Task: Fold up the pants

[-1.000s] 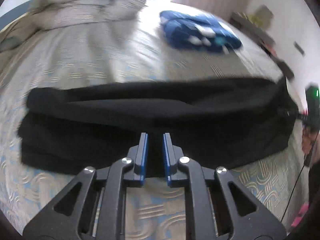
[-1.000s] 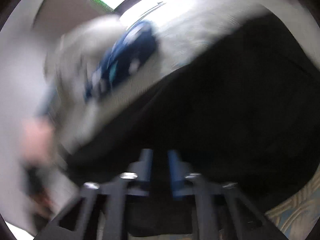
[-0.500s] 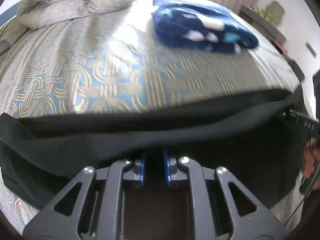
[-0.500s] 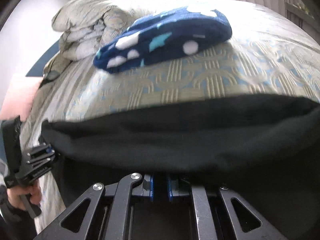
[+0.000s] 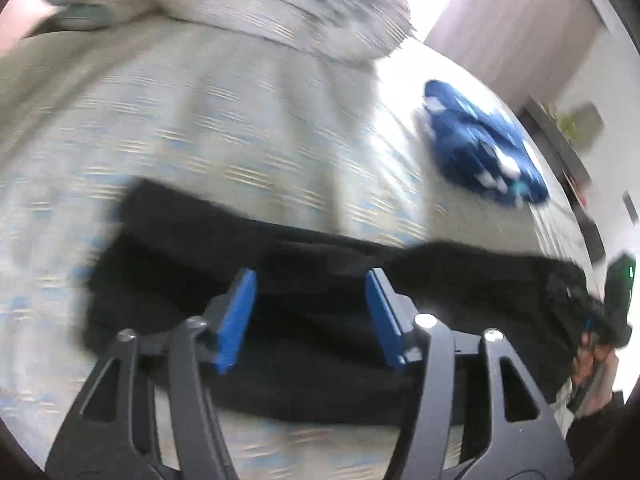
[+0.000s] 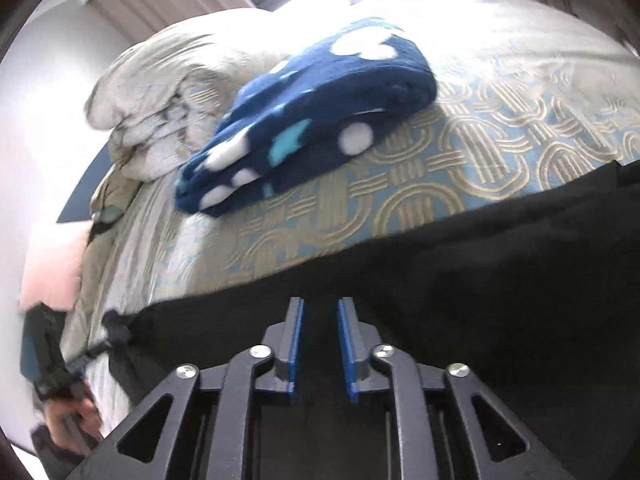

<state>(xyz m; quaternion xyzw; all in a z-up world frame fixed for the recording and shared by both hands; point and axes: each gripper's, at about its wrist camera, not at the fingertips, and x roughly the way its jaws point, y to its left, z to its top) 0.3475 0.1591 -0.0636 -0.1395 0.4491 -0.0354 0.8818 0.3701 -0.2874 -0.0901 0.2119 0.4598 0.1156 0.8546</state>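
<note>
Both the left gripper (image 5: 310,312) and right gripper (image 6: 318,344) hover parted over black pants (image 6: 480,280) on the bed (image 6: 460,168), near a folded blue spotted blanket (image 6: 320,120) and a bunched duvet (image 6: 160,120).

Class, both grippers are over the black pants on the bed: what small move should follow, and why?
Probably lift both clear. The left gripper is wide open and the right gripper slightly apart, neither clamping cloth, while the black pants lie as a folded band on the bedspread.

Left claw (image 5: 310,312) spread wide, right claw (image 6: 319,340) parted narrowly
</note>
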